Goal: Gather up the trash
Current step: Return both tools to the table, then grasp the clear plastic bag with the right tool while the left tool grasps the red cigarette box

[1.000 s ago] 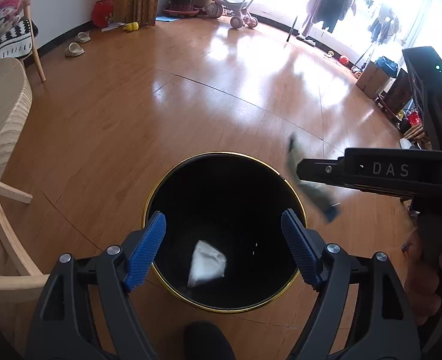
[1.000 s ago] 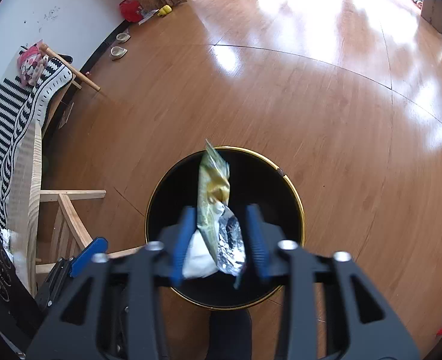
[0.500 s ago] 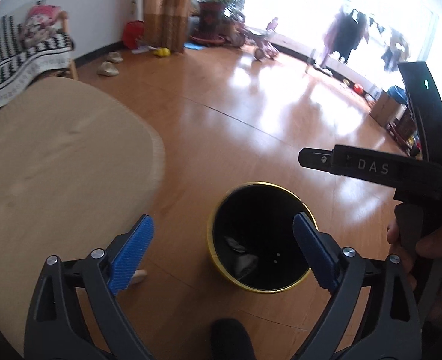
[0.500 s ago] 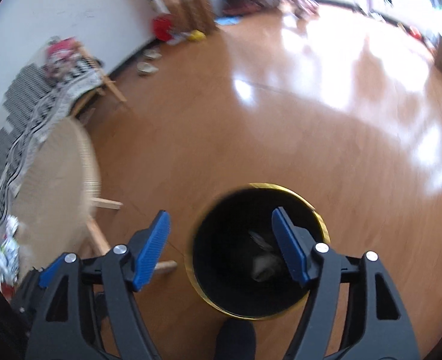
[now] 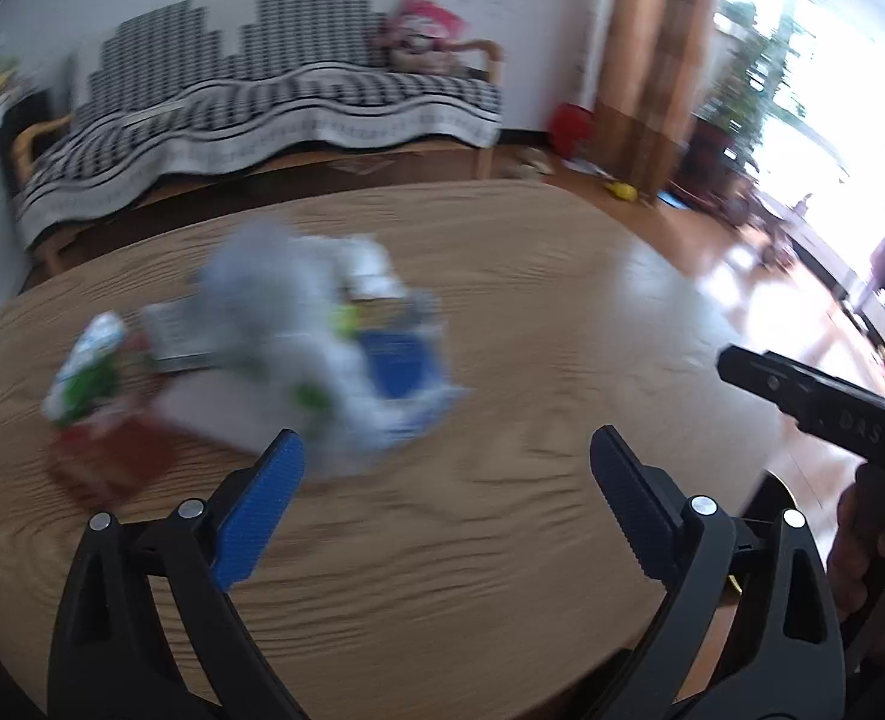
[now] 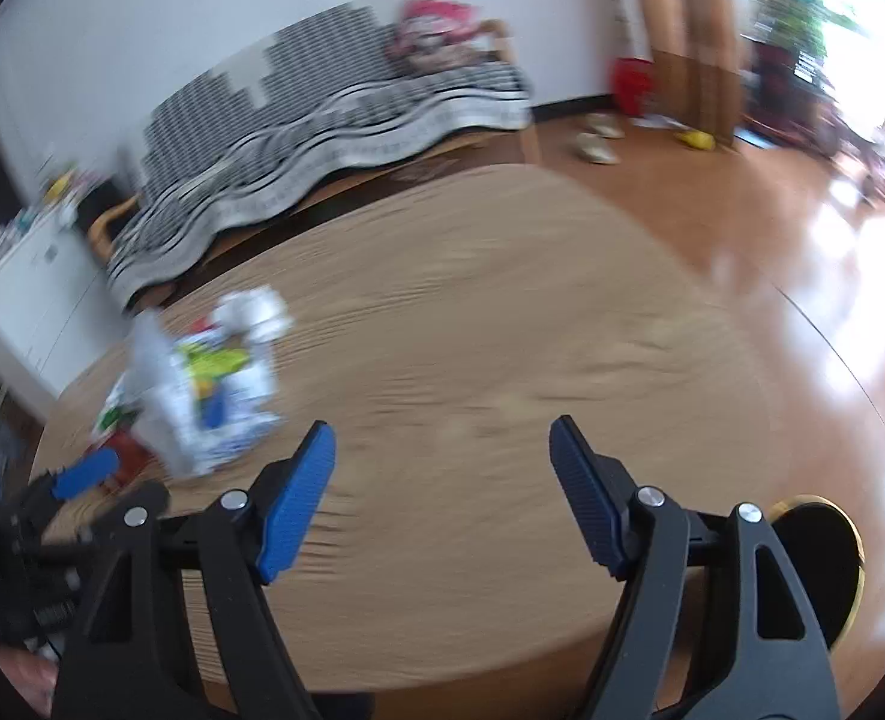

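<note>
A blurred pile of trash (image 5: 298,348) lies on the round wooden table (image 5: 532,312): white crumpled plastic, a blue packet and a red and green wrapper (image 5: 94,396). My left gripper (image 5: 445,450) hangs open above the table, just short of the pile, with nothing between its blue pads. In the right wrist view the pile (image 6: 202,384) sits to the left. My right gripper (image 6: 442,438) is over bare table (image 6: 502,312); its jaws are opening and hold nothing. The black bin with a gold rim (image 6: 820,546) stands on the floor at the lower right.
A sofa under a black and white striped cover (image 5: 274,108) lines the far wall behind the table. A white cabinet (image 6: 28,276) stands at the left. Slippers (image 6: 598,144), a curtain (image 5: 652,60) and plants sit toward the bright window on the right.
The yellow-green wrapper left my right gripper's jaws and lies in the bin. Both grippers then swung up and left from the bin to the table with the pile, jaws wider.
</note>
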{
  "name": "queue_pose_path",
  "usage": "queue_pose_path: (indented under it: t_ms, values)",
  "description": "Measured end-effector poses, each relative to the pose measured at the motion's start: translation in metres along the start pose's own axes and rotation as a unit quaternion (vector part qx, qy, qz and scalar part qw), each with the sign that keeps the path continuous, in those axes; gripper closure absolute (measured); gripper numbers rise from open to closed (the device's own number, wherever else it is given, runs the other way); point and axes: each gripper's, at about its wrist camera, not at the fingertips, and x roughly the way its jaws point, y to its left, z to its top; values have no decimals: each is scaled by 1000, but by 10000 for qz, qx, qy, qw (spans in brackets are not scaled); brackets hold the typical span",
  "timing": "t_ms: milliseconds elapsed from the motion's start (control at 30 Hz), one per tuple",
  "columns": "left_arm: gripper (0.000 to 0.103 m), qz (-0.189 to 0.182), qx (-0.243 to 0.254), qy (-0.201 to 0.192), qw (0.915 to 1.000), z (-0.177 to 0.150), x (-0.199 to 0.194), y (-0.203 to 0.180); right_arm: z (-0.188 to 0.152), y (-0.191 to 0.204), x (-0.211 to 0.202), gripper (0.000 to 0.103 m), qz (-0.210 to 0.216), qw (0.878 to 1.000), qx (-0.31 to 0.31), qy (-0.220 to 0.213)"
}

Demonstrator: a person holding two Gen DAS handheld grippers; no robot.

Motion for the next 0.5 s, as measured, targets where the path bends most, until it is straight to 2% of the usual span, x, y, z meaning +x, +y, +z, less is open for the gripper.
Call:
queue_pose_path:
  t_ms: [133,300,500]
  values:
    - [10,547,-463,-101,9974,2,-14,75,-1,68,24,31,241,9983,-521,108]
    - [10,913,-647,-69,9937,-7,-21,141,-2,117,47,32,431,9949,-894,171]
    - [10,899,-530,91,9945,-23,-13,174,4,166,80,31,500,9902,-1289,197]
